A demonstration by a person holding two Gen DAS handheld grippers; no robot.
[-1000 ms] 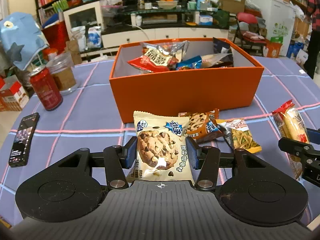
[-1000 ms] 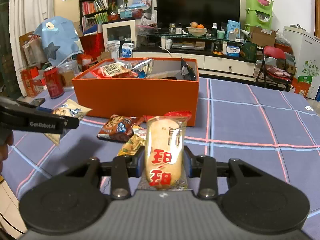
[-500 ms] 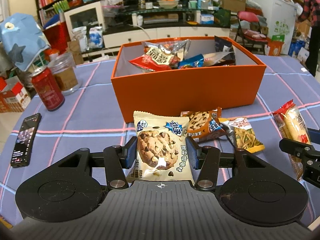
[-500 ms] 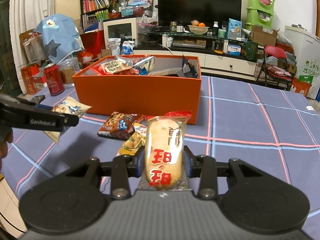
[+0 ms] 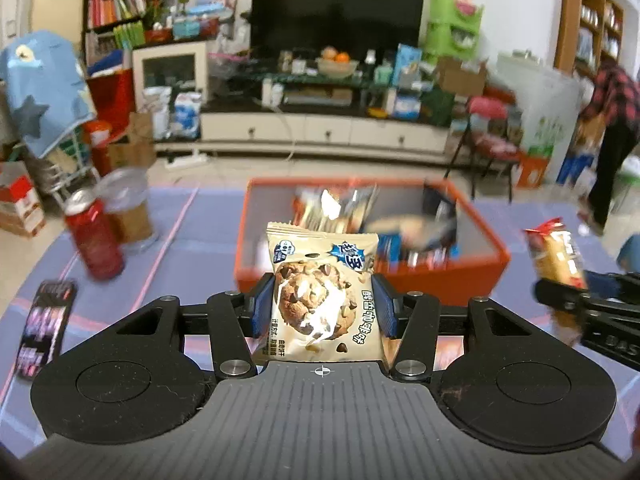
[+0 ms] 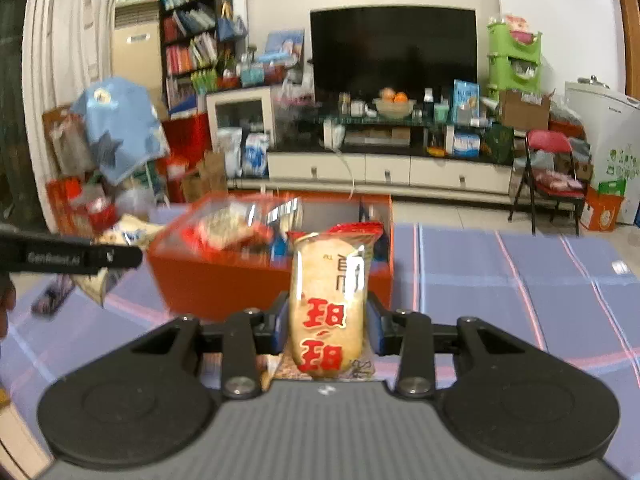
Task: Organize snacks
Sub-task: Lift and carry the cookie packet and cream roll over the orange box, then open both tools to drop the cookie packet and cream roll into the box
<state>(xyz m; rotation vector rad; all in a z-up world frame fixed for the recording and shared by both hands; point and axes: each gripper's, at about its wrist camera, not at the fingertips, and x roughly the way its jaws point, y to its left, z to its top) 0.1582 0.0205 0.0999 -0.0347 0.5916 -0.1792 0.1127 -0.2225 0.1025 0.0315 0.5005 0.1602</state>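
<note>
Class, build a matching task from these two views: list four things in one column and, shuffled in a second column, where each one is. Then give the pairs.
Things:
1. cookie packet
2. rice cracker packet
3. red can
4. phone

Places:
A. lying flat on the tablecloth, far left
B. gripped in the left tongs
C. standing left of the orange box
D. gripped in the right tongs

Pairs: 1-B, 2-D, 3-C, 4-A
</note>
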